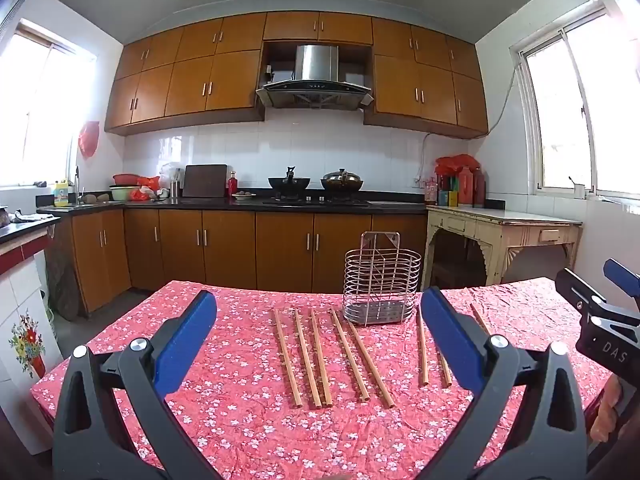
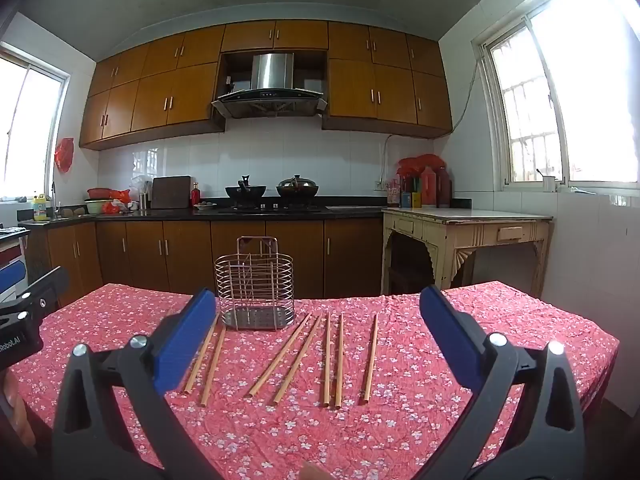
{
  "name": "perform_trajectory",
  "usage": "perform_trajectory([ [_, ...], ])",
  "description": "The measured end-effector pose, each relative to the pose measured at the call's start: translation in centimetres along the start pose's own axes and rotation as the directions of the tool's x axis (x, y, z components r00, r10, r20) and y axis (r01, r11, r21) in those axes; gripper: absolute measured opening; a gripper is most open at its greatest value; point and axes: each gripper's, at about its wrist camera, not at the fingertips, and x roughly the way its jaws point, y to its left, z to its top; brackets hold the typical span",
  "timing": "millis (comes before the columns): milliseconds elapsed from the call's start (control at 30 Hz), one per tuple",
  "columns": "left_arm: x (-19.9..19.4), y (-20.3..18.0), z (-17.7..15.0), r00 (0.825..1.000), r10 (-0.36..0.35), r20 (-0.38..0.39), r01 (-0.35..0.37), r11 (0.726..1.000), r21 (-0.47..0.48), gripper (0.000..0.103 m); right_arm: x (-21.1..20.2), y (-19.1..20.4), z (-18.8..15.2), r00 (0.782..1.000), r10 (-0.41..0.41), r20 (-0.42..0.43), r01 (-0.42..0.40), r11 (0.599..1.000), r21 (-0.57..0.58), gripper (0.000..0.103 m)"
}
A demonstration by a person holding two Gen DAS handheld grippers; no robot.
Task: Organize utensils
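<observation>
We are at the very start: nothing is picked up yet. Our left gripper and right gripper both hover over the near edge of the table, each with its blue fingers spread wide and nothing between them.

The chopsticks lie loose on the flowered cloth in the lower middle of both views, none of them in the wire basket, which stands upright and looks empty just above them, centre-right in the left view and centre-left in the right view.

Every stick lies flat with its long axis running from the bottom of the frame up toward the basket. In the right view the two left of centre and the two in the middle lean to the upper right, while the three on the right stand nearly vertical in the frame. Which end is the tip we cannot tell.

Our next move, as we judge it, calls for lowering one gripper over a single stick, fingers set across its length, closing on it, then tipping it upright to drop into the basket.
</observation>
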Motion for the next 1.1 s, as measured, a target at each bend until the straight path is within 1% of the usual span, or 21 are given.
perform_trajectory([
  [700, 0.19, -0.14, 0.0, 1.0, 0.0, -0.003, 0.0, 1.0, -0.006, 0.101, -0.26, -0.37, -0.26, 1.0, 0.002, -0.012, -0.002, 1.0, 0.006, 0.099],
  [1100, 0.44, -0.01, -0.57, 1.0, -0.005, -0.011, 0.005, 1.0, -0.013, 0.101, -0.17, -0.33, -0.02, 1.0, 0.002, -0.018, -0.002, 1.0, 0.009, 0.099],
])
